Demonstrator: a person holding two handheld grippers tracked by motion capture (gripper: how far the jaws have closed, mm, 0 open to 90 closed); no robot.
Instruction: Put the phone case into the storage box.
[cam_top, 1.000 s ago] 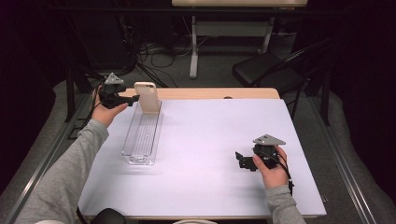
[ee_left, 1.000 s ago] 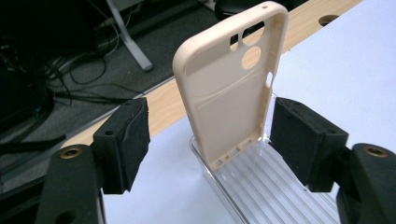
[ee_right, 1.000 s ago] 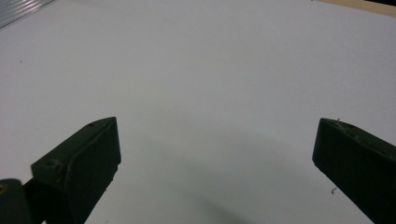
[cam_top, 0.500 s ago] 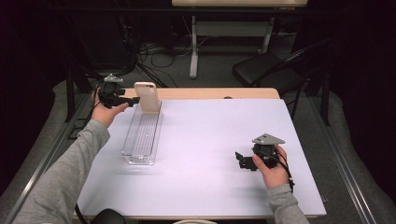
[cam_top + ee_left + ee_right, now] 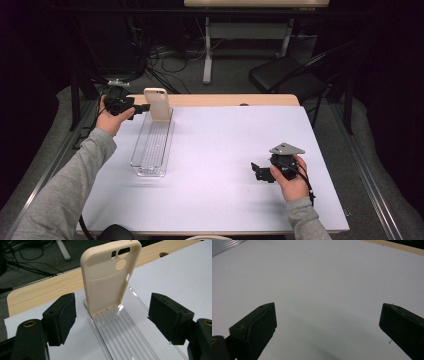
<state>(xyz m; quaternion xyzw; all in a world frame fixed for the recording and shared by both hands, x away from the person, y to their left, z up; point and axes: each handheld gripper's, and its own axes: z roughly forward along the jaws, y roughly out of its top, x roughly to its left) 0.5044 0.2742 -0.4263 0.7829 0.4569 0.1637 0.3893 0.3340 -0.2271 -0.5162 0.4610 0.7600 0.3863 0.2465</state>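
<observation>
Hardly anything has been moved since the earlier frames: the fingers of the left gripper (image 5: 141, 107) have just been opened a little more, and the phone case (image 5: 157, 104) between them is not touched. It is left standing upright in the far end of the clear tray (image 5: 150, 150), with a wide gap on each side up to the black pads. The case is made of smooth, cream-coloured soft plastic, with rounded corners and round and long holes cut near its top. It is seen from its hollow inner side in the left gripper view. The tray is long, thin and see-through, with ridges along its floor, and nothing else is held in it. It is laid on the white sheet that covers the counter (image 5: 225, 150), whose wooden edge is seen at the far side. The right gripper (image 5: 257, 171) is held low over the sheet, well apart from the tray, and its fingers are spread wide with nothing between them. A black chair (image 5: 285, 77) and loose cables (image 5: 165, 57) are seen on the floor behind the counter.
</observation>
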